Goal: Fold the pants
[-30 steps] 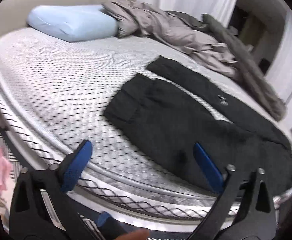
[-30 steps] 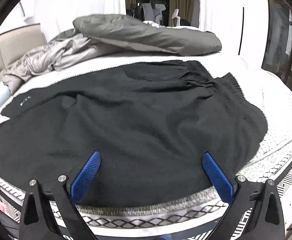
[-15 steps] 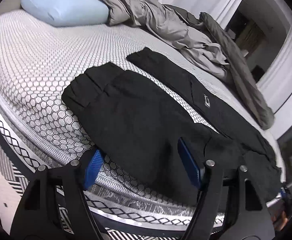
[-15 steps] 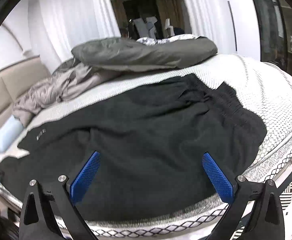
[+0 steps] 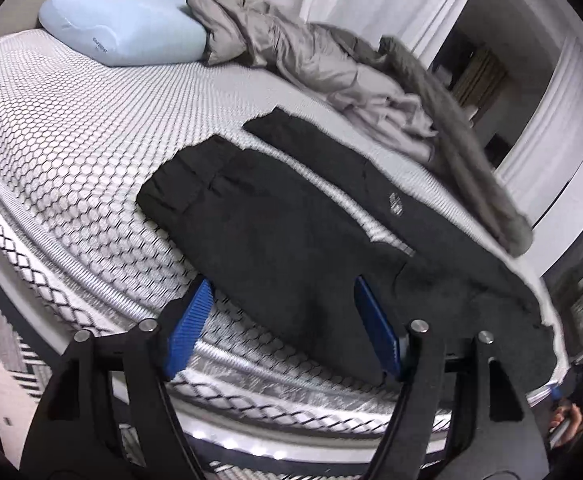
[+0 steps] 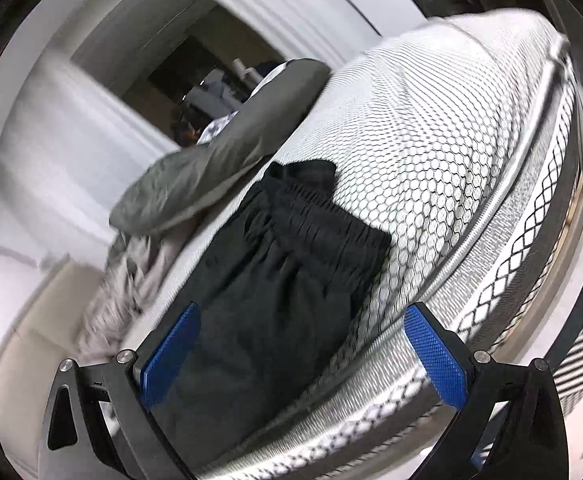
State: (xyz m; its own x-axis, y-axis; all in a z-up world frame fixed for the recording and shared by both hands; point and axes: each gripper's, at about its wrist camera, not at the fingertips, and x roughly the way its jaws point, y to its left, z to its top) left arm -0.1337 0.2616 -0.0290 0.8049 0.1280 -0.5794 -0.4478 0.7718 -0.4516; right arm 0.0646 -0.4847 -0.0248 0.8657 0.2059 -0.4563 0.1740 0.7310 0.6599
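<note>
Black pants (image 5: 291, 232) lie spread flat on the white honeycomb-patterned mattress (image 5: 71, 152), both legs pointing away toward the pillow, the near leg's cuff folded over. My left gripper (image 5: 283, 324) is open and empty, just above the near edge of the near leg. In the right wrist view the pants (image 6: 275, 280) show their gathered waistband (image 6: 323, 224) lying on the mattress (image 6: 431, 140). My right gripper (image 6: 303, 348) is open and empty, held over the pants near the bed edge, its camera tilted.
A light blue pillow (image 5: 123, 36) lies at the head of the bed. A crumpled grey duvet (image 5: 331, 64) and a dark grey blanket (image 5: 463, 136) lie along the far side, also in the right wrist view (image 6: 211, 160). The mattress edge (image 5: 251, 384) runs below my left gripper.
My left gripper has moved closer over the near leg. My right gripper has swung and tilted toward the waistband end, so less of the pants shows.
</note>
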